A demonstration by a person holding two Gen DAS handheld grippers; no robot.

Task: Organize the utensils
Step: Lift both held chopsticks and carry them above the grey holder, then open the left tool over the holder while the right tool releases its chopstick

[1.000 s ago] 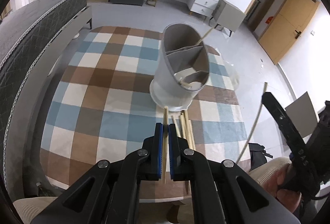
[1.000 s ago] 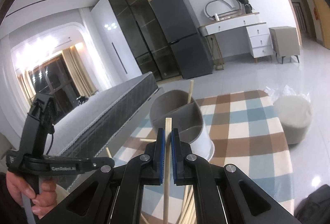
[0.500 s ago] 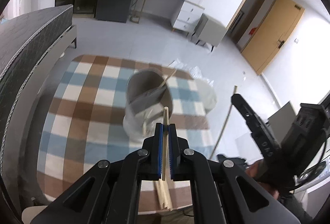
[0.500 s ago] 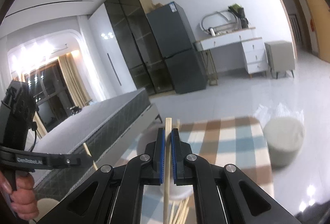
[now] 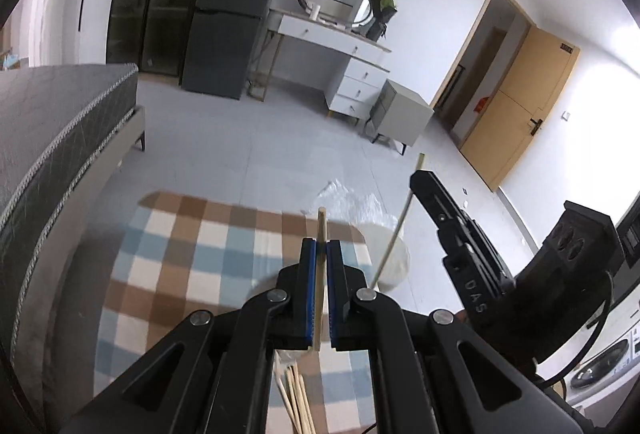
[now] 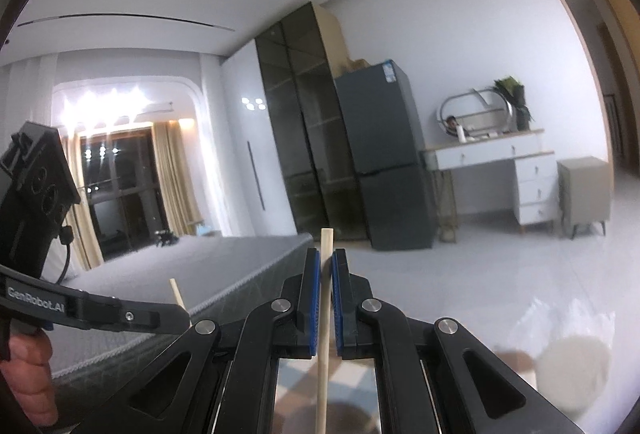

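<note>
My left gripper (image 5: pixel 321 248) is shut on a wooden chopstick (image 5: pixel 321 230) that stands up between its blue pads, raised high over the checked tablecloth (image 5: pixel 192 258). My right gripper (image 6: pixel 326 258) is shut on a second wooden chopstick (image 6: pixel 325 274); it also shows at the right of the left wrist view (image 5: pixel 452 218) with its stick slanting down. Several loose chopsticks (image 5: pixel 298 398) lie on the cloth below my left gripper. The grey holder is hidden behind the left gripper's fingers.
A dark grey bed (image 5: pixel 48 122) runs along the left of the table. A round pale stool (image 5: pixel 394 254) under clear plastic stands off the table's far right corner. A fridge (image 5: pixel 236 6), white dresser (image 5: pixel 340 54) and wooden door (image 5: pixel 516 114) stand further back.
Both grippers have lifted and tilted upward with their chopsticks. The grey holder has dropped out of sight beneath them, and both views now look across the room.
</note>
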